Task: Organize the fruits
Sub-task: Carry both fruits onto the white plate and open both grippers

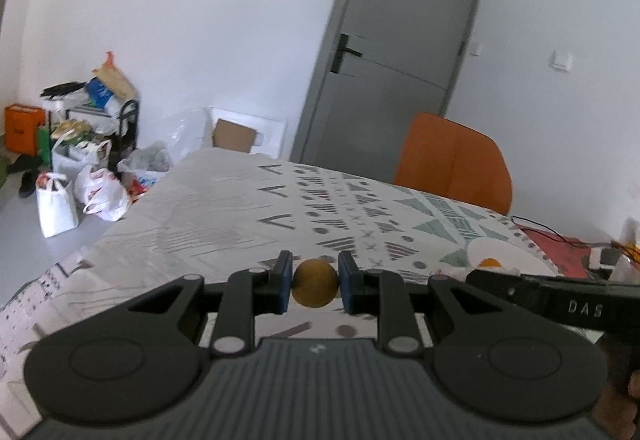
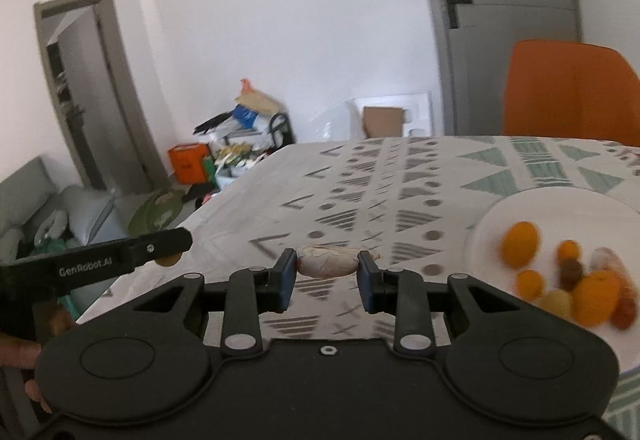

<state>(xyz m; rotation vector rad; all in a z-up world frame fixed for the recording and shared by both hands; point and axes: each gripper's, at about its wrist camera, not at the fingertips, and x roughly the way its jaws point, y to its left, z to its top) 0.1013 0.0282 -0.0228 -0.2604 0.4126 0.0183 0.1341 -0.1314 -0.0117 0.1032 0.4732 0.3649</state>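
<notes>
Both grippers loaded over the patterned table.

I see my left gripper point(image 1: 315, 289) at lower centre of its view, pinching a small round brownish-yellow fruit point(image 1: 315, 283) between its blue pads point(image 1: 283, 290). My right gripper point(image 2: 327, 276) sits lower centre of its own view, clamped on a pale, wrinkled oblong fruit point(image 2: 327, 261) held crosswise by its ends. A white plate point(image 2: 492, 224) at right of the right-wrist frame holds a blurred pile of orange and yellow fruits point(image 2: 519, 243). Tablecloth point(image 2: 360, 176) fills mid-frame; orange chair point(image 2: 568, 92) upper right, beyond the table.
</notes>
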